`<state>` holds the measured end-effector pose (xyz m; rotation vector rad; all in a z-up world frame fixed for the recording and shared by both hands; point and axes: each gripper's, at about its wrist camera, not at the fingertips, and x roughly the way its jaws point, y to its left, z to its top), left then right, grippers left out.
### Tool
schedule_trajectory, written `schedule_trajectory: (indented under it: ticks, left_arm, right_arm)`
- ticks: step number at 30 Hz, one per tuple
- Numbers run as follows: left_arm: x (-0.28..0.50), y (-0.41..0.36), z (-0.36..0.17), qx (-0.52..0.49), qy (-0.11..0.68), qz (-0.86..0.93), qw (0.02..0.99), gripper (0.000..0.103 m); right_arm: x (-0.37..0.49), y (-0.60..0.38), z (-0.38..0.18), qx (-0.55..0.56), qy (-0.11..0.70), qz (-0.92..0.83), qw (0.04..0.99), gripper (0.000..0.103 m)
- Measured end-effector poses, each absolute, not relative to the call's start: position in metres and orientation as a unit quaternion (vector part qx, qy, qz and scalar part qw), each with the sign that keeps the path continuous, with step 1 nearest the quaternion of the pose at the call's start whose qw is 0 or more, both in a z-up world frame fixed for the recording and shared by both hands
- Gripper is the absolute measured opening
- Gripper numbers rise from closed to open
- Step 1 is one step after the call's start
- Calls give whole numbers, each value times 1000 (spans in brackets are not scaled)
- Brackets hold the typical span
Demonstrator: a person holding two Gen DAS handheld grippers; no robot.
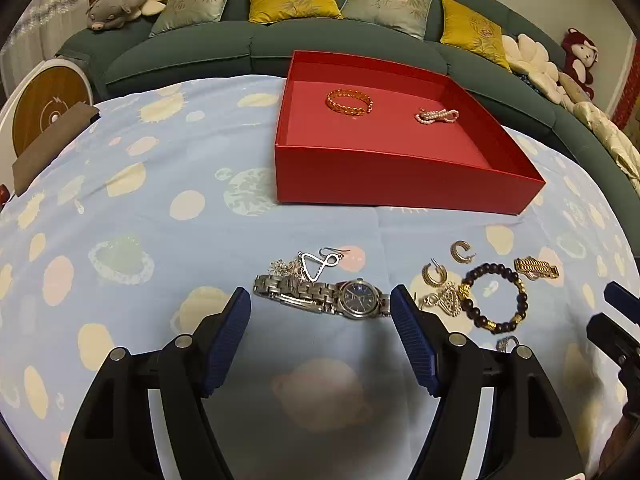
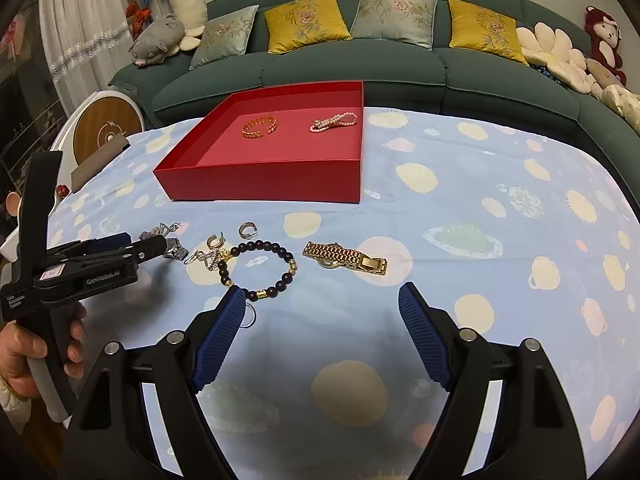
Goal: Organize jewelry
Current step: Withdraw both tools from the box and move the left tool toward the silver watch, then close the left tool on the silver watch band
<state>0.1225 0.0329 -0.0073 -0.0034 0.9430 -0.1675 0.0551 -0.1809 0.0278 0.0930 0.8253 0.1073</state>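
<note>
The left gripper (image 1: 320, 304) stands wide and empty, its blue ribbed pads either side of the silver steel-link wristwatch (image 1: 326, 296), which lies on the pale blue planet-print tablecloth (image 1: 160, 184) well in front of the red cardboard tray (image 1: 400, 184). A tangle of silver chains and earrings (image 1: 304, 266) touches the watch band on its tray side, so closing here may snag them and drag them along.

From the right wrist view, the right gripper (image 2: 322, 300) is likewise wide with nothing in it, nearer the camera than the tray. Its left pad sits at the dark wooden bead bracelet (image 2: 258, 268); the gold link watch (image 2: 344, 260) lies beside that. A careless descent could nudge the bracelet aside
</note>
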Motion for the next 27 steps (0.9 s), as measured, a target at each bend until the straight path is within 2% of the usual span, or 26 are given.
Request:
schedule_trajectory:
  ticks: [8,27]
  left_arm:
    - [138,25,-20,15,460,-50,887,70]
    - [97,63,-21,48,469,-76,879,69]
  right_arm:
    - [58,-177,28,47,401,57,913,77]
    - [60,-157,27,36,403,70,912,77]
